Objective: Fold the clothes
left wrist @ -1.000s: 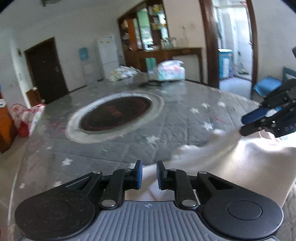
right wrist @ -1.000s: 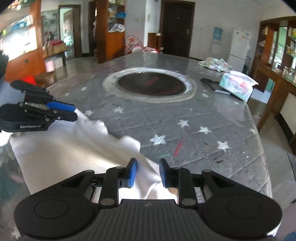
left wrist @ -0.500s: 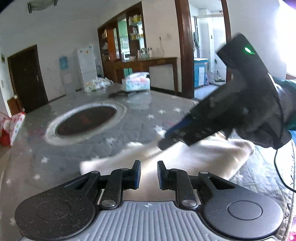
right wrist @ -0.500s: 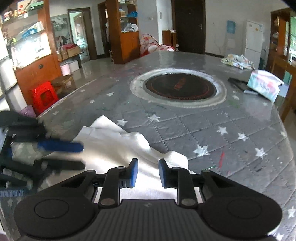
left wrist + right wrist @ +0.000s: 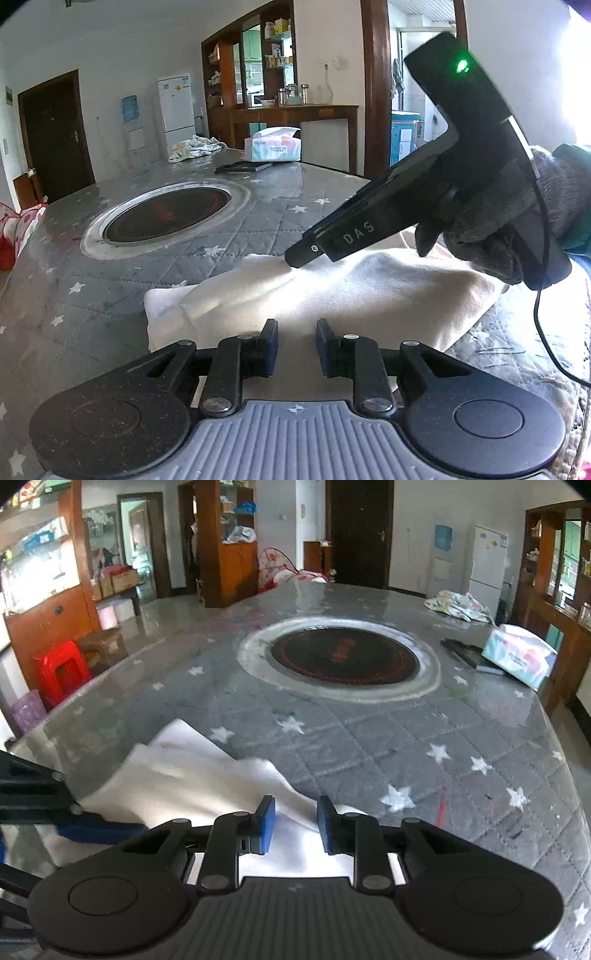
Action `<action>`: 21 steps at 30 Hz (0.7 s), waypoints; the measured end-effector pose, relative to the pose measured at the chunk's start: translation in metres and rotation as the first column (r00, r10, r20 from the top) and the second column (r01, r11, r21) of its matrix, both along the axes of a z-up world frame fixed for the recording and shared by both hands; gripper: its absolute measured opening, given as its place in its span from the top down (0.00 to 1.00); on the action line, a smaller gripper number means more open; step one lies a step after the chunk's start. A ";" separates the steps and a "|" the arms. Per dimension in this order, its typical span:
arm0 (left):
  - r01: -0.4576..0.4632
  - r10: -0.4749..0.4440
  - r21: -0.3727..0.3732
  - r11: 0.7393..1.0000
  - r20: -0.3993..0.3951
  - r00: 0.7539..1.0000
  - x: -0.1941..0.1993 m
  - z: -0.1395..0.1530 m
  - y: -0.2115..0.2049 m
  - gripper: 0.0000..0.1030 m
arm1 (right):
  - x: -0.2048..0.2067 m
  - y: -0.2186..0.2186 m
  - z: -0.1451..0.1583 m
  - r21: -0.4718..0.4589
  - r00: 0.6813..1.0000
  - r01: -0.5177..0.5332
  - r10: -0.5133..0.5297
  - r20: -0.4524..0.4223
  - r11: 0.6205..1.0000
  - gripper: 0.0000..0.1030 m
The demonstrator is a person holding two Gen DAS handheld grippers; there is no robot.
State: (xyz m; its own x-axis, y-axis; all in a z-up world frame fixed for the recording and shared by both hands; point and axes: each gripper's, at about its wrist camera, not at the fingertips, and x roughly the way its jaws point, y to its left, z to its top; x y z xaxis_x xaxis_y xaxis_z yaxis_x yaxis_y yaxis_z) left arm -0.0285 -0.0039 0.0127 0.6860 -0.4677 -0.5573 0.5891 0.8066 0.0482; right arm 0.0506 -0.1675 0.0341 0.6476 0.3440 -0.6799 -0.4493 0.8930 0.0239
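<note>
The folded cloth [image 5: 332, 295] lies on the bench [image 5: 369, 746] right under both sets of jaws, the round burner [image 5: 343, 657] set in the bench beyond them, and the tissue pack [image 5: 517, 657] farther off to their right.

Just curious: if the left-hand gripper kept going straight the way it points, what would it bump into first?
Most likely the white cloth lying just past the left gripper; depth is hard to judge.

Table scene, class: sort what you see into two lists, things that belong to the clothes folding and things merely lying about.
Belongs to the folding:
- white garment
- left tool, open, over the garment
- right tool, open, over the garment's edge

Just lying about:
- tissue pack
- crumpled patterned cloth
- dark flat item beside the tissues
- round inset hob
</note>
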 end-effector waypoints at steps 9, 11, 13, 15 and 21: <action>-0.033 0.032 -0.038 0.999 -0.021 0.999 0.002 -0.002 0.007 0.69 | 0.009 0.021 -0.004 -0.014 0.999 -0.044 0.044 -0.019 0.999 0.76; -0.043 0.042 -0.045 0.998 -0.027 0.999 0.003 -0.003 0.008 0.66 | 0.007 0.017 0.000 -0.006 0.999 -0.040 0.040 -0.014 0.999 0.76; -0.046 0.044 -0.056 0.997 -0.037 0.998 0.004 -0.002 0.010 0.66 | 0.005 0.013 0.003 0.002 0.999 -0.036 0.036 -0.010 0.999 0.76; -0.051 0.048 -0.063 0.997 -0.046 0.998 0.006 0.000 0.012 0.64 | 0.003 0.009 0.007 0.010 0.999 -0.032 0.032 -0.005 0.999 0.76; -0.091 0.088 -0.101 0.991 -0.036 0.995 0.019 0.014 0.018 0.63 | -0.005 -0.005 0.016 0.030 1.000 -0.018 0.018 0.007 0.999 0.76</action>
